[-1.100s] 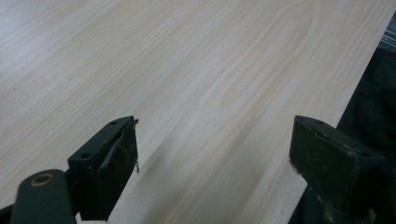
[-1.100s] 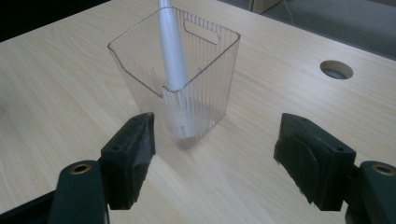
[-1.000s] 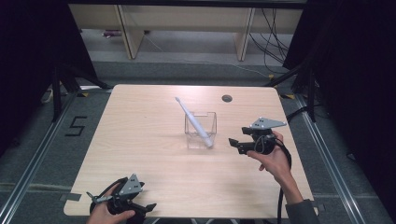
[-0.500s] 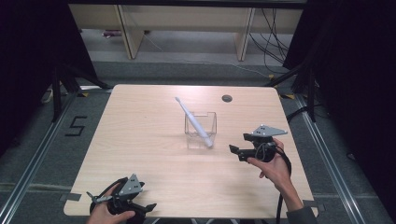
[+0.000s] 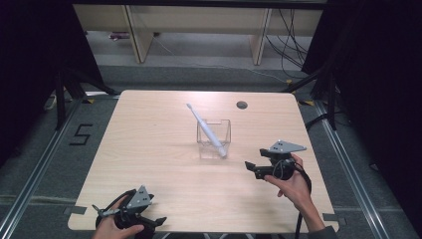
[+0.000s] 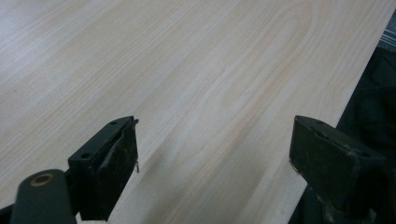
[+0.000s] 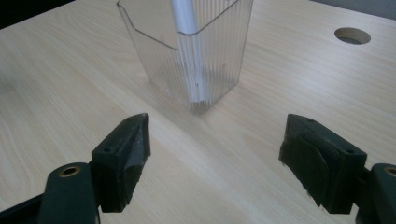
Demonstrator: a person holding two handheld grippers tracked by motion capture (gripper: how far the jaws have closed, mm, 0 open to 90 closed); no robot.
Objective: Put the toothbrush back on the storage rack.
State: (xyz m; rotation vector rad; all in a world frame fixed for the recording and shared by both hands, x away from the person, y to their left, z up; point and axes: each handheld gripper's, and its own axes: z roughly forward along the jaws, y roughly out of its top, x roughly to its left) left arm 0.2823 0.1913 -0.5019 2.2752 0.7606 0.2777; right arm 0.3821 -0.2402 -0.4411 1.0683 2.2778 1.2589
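The right claw point(image 5: 250, 167) is hanging just above the table point(image 5: 149, 149) with its jaws standing wide apart and nothing between them; they have just been opening a little further. In the high view it is sitting at about four o'clock from the cup point(image 5: 214, 138), near it but clear of it, and its jaws are pointing toward ten o'clock, straight at the cup. In the right gripper view the cup point(image 7: 187, 51) is standing dead ahead at twelve o'clock, just beyond the jaw tips.

The toothbrush point(image 5: 206, 130) is leaning in the cup, its thick handle end down at the cup's near right corner and its slim head sticking out over the far rim. Its long axis is running from about five o'clock up to eleven o'clock, tilted well off upright, with the head pointing away from the right claw.

The left claw point(image 5: 130, 219) is resting at the table's near edge, at about seven o'clock from the cup and well apart from it, jaws likewise spread and empty. The right hand point(image 5: 293, 186) is plainly the nearer one, so any reach for the toothbrush would probably fall to it.
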